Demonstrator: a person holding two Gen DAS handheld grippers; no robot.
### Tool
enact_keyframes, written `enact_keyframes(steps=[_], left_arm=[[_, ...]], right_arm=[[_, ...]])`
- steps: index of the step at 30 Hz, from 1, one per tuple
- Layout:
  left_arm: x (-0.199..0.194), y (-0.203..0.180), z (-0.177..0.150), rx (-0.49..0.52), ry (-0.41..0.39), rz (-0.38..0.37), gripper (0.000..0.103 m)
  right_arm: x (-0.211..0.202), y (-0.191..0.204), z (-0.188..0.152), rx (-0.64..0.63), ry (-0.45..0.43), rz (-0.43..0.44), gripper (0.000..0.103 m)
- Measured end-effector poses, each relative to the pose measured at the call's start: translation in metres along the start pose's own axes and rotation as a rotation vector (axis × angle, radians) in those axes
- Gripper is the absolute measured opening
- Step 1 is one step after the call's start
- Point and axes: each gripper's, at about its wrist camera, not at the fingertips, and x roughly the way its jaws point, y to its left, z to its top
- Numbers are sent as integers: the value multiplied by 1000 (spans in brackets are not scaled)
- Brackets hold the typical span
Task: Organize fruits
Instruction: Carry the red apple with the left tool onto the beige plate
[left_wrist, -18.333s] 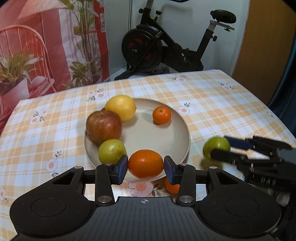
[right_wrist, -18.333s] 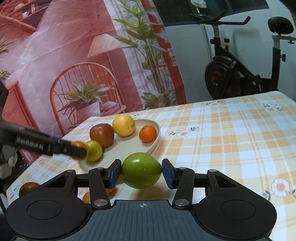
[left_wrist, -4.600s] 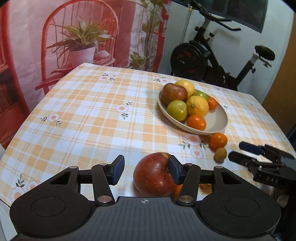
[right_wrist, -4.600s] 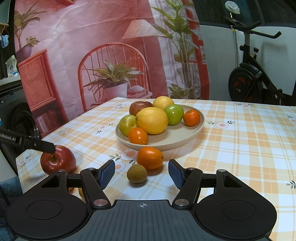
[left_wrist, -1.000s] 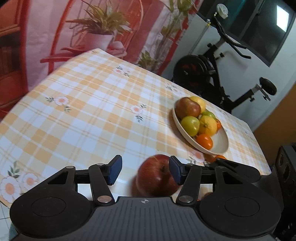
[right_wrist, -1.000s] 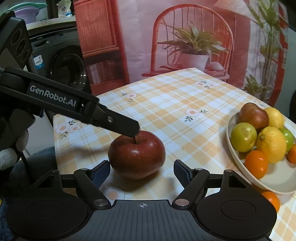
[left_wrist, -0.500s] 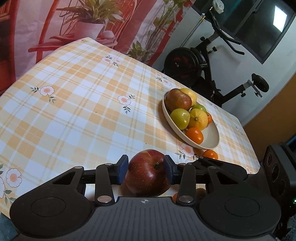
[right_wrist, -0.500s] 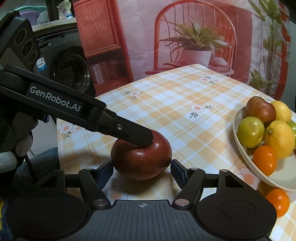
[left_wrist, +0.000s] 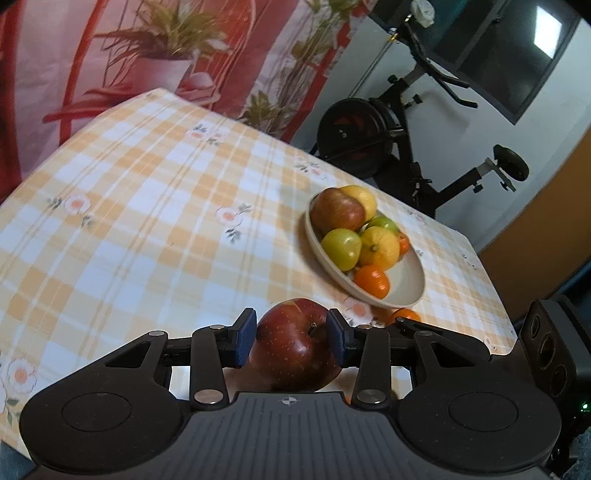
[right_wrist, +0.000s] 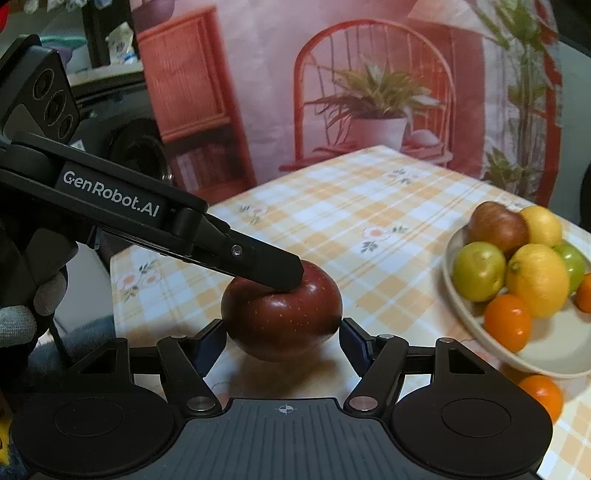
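Behind the worktop (left_wrist: 147, 221), covered in an orange-and-white checked cloth with small flowers, hangs a pink printed backdrop of a red chair and a potted plant, and a black exercise bike (left_wrist: 399, 140) stands at one o'clock in the left wrist view. Low in the centre of that view, the left gripper (left_wrist: 291, 338) has its blue-padded fingers (left_wrist: 246, 338) narrowed onto the flanks of a large dark-red apple (left_wrist: 295, 350), both pads pressing it. At two o'clock from the apple sits a shallow beige plate (left_wrist: 410, 284) piled with fruit: a red-green apple, two yellow lemons, two green fruits and small oranges. A loose small orange (left_wrist: 406, 315) lies on the cloth just beside the plate's near rim. The black body of the right gripper fills the lower right corner.

From the right wrist view, the same pink backdrop rises behind the checked worktop (right_wrist: 369, 206). The large dark-red apple (right_wrist: 284, 317) lies at centre, with a black finger of the left gripper (right_wrist: 273, 271) coming in from ten o'clock and resting on its top. The right gripper (right_wrist: 282, 343) has its fingers (right_wrist: 351, 343) moderately wide, flanking the apple low at both sides; whether they touch it I cannot tell. A gloved hand (right_wrist: 26, 295) holds the left tool at nine o'clock. The beige plate (right_wrist: 465, 314) of fruit sits at three o'clock, a loose orange (right_wrist: 541, 393) just below its rim.
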Motion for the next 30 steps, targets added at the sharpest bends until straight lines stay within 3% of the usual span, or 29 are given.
enact_keyframes(steps=[18,30], left_arm=[[55,-97,44,209,37,-70,44],[121,-154,66,307,119,-89,44]], right_arm=[[-65,-84,-2,110,-164,-159,64],[-86,-165,-14,164,-189,-245,64]])
